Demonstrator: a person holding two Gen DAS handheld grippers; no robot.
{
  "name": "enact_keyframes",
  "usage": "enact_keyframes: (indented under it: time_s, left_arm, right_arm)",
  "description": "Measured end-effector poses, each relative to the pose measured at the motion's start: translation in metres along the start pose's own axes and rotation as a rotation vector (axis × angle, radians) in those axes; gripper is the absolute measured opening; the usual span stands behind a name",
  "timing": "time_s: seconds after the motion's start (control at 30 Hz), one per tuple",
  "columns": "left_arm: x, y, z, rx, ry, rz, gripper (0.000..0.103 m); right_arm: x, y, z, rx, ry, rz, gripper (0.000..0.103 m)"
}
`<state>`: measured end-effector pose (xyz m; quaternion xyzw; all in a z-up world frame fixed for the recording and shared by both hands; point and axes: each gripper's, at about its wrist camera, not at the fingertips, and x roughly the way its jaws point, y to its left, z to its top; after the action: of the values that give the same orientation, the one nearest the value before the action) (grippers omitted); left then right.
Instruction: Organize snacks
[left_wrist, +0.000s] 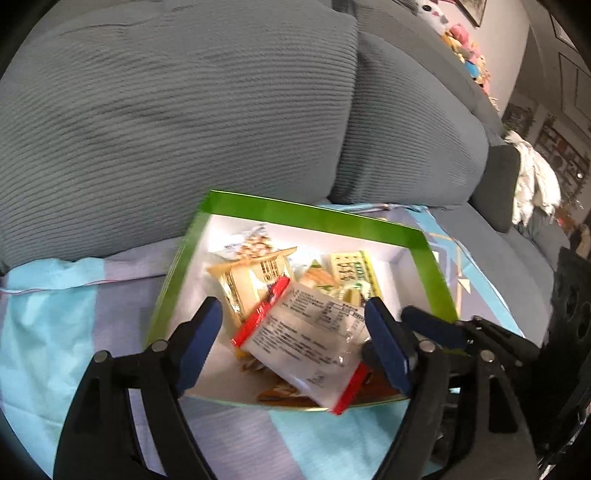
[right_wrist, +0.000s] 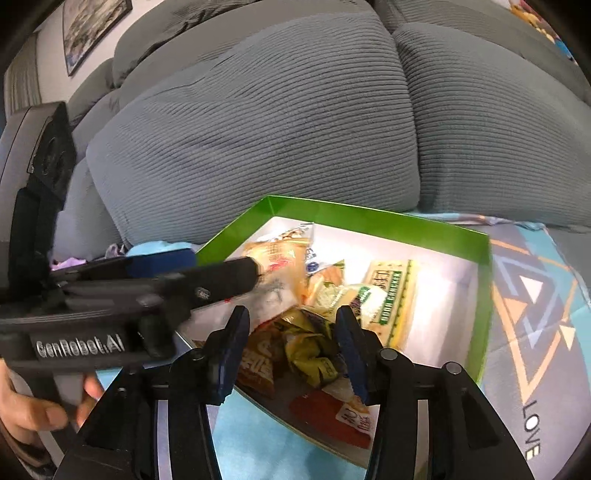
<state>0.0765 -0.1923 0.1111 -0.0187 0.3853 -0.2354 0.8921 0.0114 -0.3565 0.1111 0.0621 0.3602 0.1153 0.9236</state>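
Note:
A green box (left_wrist: 317, 216) with a white inside lies on a blue patterned cloth on a grey sofa and holds several snack packets. My left gripper (left_wrist: 293, 319) is open over the box's near edge; a white packet with red ends (left_wrist: 303, 339) lies between its fingers, loose. My right gripper (right_wrist: 291, 325) is open above the box (right_wrist: 369, 218), over a yellow-green packet (right_wrist: 310, 343). The left gripper also shows in the right wrist view (right_wrist: 221, 277), reaching in from the left over the box.
Large grey ribbed cushions (left_wrist: 184, 122) stand right behind the box. The blue cloth (right_wrist: 535, 302) spreads to the right, printed with triangles. Plush toys (left_wrist: 465, 48) sit on the sofa back. A hand (right_wrist: 33, 406) holds the left gripper's handle.

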Motion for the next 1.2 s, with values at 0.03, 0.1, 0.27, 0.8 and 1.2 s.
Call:
enact_keyframes:
  time_s: [0.03, 0.1, 0.27, 0.8, 1.2]
  left_arm:
    - [-0.005, 0.002, 0.000, -0.006, -0.007, 0.018, 0.089]
    - [-0.014, 0.006, 0.000, -0.019, -0.024, 0.043, 0.102]
    - [-0.040, 0.012, 0.001, -0.045, -0.039, 0.078, 0.103]
    - [-0.112, -0.019, 0.002, 0.045, -0.048, 0.367, 0.103]
    - [-0.107, -0.024, 0.003, 0.031, 0.043, 0.254, 0.103]
  right_arm:
    - [-0.002, 0.001, 0.000, 0.001, 0.001, -0.013, 0.058]
    - [-0.010, 0.003, 0.000, 0.003, -0.002, -0.053, 0.069]
    - [-0.035, 0.005, 0.001, 0.000, -0.001, -0.140, 0.083]
    - [-0.098, 0.023, 0.014, 0.028, 0.039, -0.188, 0.089]
    - [-0.111, 0.024, 0.016, 0.020, 0.047, -0.225, 0.089]
